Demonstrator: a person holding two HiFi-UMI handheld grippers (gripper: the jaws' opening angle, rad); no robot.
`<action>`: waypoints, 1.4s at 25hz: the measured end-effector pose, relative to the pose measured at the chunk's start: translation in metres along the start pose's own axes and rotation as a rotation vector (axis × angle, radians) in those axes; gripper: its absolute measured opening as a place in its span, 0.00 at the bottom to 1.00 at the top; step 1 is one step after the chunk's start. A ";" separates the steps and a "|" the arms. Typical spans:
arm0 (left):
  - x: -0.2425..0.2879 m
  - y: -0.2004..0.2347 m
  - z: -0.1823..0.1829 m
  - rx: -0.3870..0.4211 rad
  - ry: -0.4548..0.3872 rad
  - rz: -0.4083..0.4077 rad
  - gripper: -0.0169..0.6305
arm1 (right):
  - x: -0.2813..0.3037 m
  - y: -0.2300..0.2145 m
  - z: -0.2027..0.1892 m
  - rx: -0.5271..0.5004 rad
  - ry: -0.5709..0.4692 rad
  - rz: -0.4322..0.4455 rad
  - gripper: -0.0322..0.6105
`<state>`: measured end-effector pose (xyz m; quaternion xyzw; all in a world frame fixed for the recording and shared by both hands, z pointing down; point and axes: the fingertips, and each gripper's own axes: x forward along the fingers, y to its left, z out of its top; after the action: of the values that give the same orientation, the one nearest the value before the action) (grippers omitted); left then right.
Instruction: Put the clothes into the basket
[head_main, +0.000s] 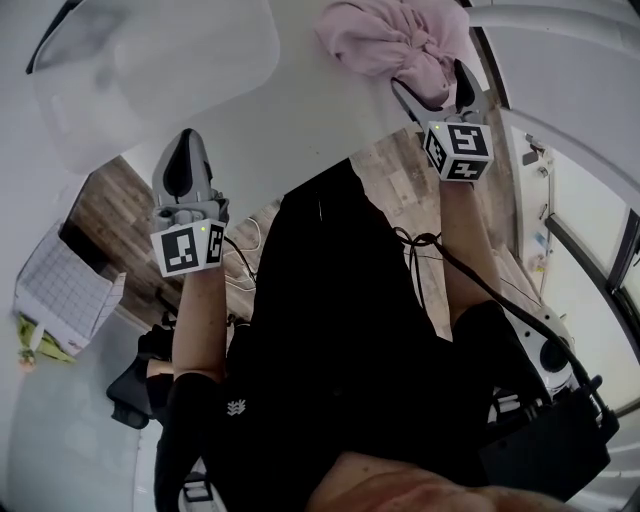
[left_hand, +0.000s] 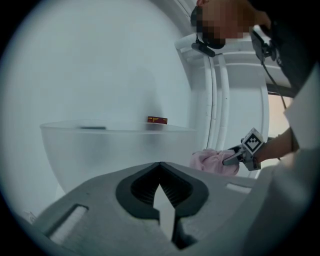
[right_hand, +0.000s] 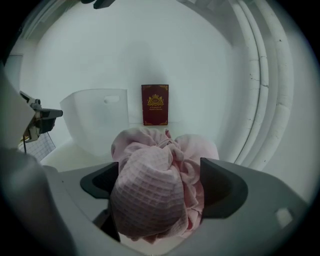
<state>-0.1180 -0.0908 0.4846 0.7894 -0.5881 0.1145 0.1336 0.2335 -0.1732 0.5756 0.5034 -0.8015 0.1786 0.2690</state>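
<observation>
- The pink cloth (right_hand: 155, 190), a bunched waffle-weave piece, lies on the white tabletop (head_main: 300, 130), outside the basket (head_main: 150, 70) and off to its right in the head view.
- The right gripper (head_main: 432, 85) is at the near edge of the cloth. Its jaws stand spread wide, one on each side of the bundle.
- In the right gripper view the cloth fills most of the gap between the jaws and bulges up above them. The pads do not visibly squeeze it.
- The left gripper (left_hand: 160, 167) has its jaws closed tip to tip, with nothing between them. It is held in front of the basket's near wall, apart from the cloth.
- The basket is a translucent white bin standing upright, and nothing can be made out inside it.
- A dark red booklet (right_hand: 155, 104) stands upright against the wall behind the cloth, just right of the basket.
</observation>
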 end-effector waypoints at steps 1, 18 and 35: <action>0.001 0.000 -0.002 0.000 0.005 0.004 0.03 | 0.005 -0.002 -0.004 -0.006 0.008 -0.002 0.85; -0.032 0.013 0.012 -0.001 -0.013 0.088 0.03 | 0.003 0.009 0.006 0.053 0.023 0.062 0.58; -0.024 0.015 0.024 0.013 -0.066 0.106 0.03 | -0.010 0.001 0.036 0.131 -0.115 0.076 0.28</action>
<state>-0.1391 -0.0813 0.4554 0.7613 -0.6325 0.0990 0.1027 0.2273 -0.1857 0.5408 0.4986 -0.8208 0.2113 0.1821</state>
